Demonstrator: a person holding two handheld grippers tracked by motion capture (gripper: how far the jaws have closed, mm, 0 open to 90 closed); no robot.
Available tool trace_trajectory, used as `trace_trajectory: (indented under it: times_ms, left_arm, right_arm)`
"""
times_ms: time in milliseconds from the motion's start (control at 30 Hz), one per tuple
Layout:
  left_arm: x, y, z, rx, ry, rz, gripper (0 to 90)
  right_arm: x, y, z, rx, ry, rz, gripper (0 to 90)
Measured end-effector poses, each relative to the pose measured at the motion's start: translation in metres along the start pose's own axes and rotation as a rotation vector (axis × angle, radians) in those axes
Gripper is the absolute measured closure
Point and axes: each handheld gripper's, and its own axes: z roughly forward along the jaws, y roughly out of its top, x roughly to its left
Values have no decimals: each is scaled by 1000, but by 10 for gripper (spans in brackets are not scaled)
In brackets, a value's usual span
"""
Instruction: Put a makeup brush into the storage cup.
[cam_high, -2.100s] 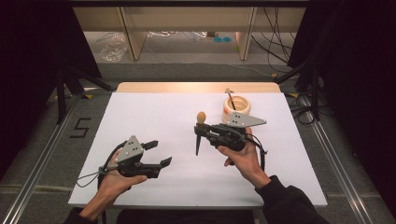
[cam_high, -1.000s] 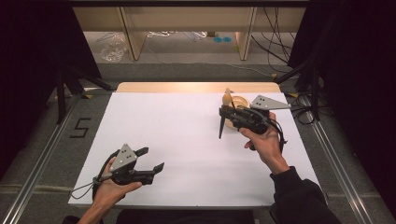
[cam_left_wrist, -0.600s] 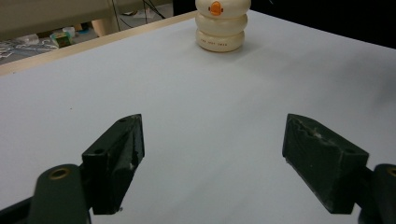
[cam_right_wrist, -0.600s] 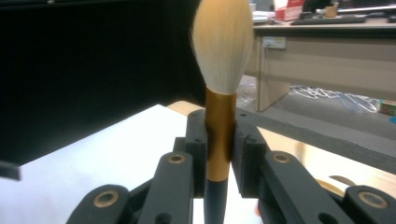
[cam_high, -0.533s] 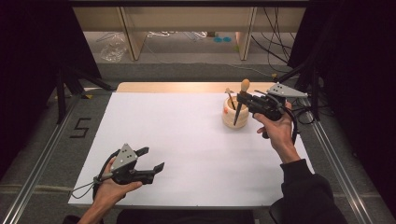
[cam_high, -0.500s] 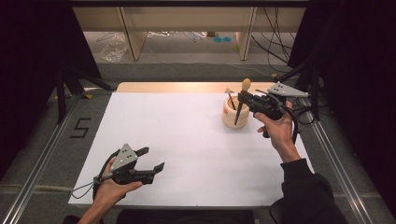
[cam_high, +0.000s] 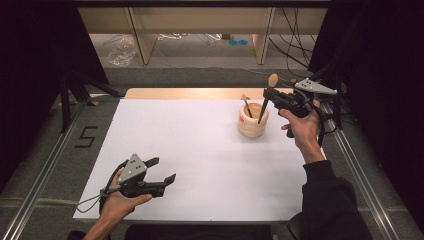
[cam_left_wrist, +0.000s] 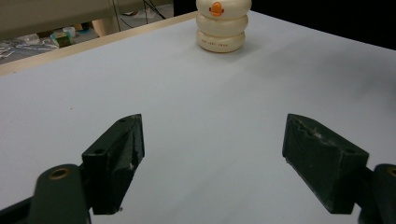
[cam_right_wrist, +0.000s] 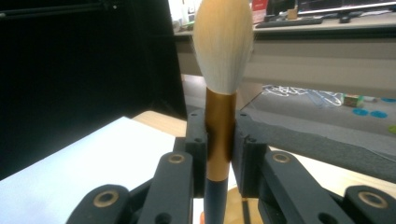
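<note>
Two grippers are in your hands: your right gripper (cam_high: 272, 96) clamps a makeup brush (cam_high: 266, 98) by its gold ferrule above the cream holder (cam_high: 253, 120), handle tip at the rim. Its long axis stands near upright, bristles up. Judged next: lower it straight in, then release. Your left gripper (cam_high: 159, 171) rests wide open, empty.

Left tool (cam_high: 161, 171): lower left of the high view, jaws wide apart, nothing between them, held level in the hand.
Right tool (cam_high: 268, 94): upper right, jaws clamped, forearm stretched up from lower right.
</note>
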Motion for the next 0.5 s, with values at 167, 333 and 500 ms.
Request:
trace_trajectory:
  times_ms: [167, 333, 500]
  left_arm:
    - [0, 0, 0, -1, 1, 0, 208]
    - [0, 0, 0, -1, 1, 0, 208]
    - [0, 0, 0, -3, 4, 2, 208]
  right_arm:
    - [-7, 3, 5, -10, -23, 2, 794]
    - [-13, 6, 9, -6, -42, 2, 794]
    - [-18, 10, 13, -19, -50, 3, 794]
